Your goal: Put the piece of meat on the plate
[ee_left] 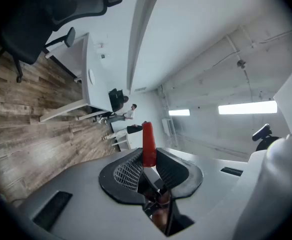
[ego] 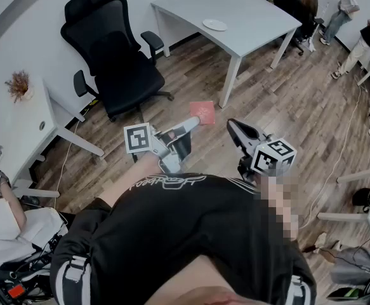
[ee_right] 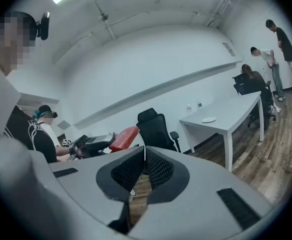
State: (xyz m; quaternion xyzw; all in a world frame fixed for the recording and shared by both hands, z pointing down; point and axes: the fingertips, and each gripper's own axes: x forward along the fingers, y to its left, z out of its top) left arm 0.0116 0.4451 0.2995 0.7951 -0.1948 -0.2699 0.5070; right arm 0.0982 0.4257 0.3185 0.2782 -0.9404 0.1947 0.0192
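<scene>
While we stand on the wooden floor with both tools raised, the piece of meat is in the air, not on any surface. The left gripper is clamped on one of its edges. In the left gripper view the red slab stands edge-on between the two jaw pads and sticks out past their tips. The right gripper hangs beside it with its jaws pressed together and nothing between them, as its own view shows.

The plate lies on the white tabletop, away from the corners and somewhat nearer the edge that faces us. It is well apart from the meat, with open floor and a black office chair off to the left. The right gripper view shows the same plate, and it looks bare.

We judge the meat to be light and fairly stiff, since it juts straight out of the jaws without drooping. It is thin and flat, so a pinch across the two broad faces near an edge suits it, and that is how we hold it now. We cannot tell whether its surface is slippery. A flat piece like this should lie down steadily once it is lowered broad side down onto the plate.
</scene>
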